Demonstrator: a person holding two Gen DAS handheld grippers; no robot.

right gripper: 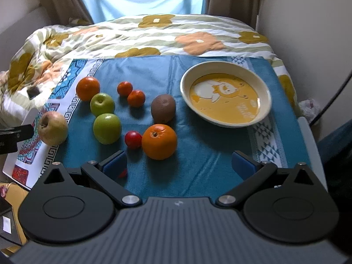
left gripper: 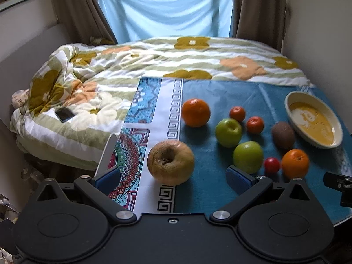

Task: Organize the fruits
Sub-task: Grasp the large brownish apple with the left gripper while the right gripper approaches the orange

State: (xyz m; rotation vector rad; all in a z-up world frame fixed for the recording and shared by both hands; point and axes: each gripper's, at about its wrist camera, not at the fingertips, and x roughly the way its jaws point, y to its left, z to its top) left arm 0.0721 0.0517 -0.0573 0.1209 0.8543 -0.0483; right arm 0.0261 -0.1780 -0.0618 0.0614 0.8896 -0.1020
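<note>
Fruit lies loose on a blue cloth (right gripper: 198, 160). My left gripper (left gripper: 173, 176) is open, with a wrinkled brown apple (left gripper: 170, 162) just ahead between its blue pads. Beyond it are a large orange (left gripper: 195, 112), two green apples (left gripper: 228, 132), two small tangerines (left gripper: 254, 124) and a kiwi (left gripper: 283, 134). My right gripper (right gripper: 179, 164) is open and holds nothing. A second orange (right gripper: 159, 142) and a small red fruit (right gripper: 133, 139) lie just ahead of it. An empty cream bowl (right gripper: 231, 107) with a yellow cartoon print stands at the far right.
A patterned white cloth (left gripper: 151, 114) covers the table's left part. Behind the table is a bed with a flowered duvet (left gripper: 198, 57), and a phone (left gripper: 64, 114) lies on it. Brown curtains frame a window. The table's right edge (right gripper: 308, 136) is close to a wall.
</note>
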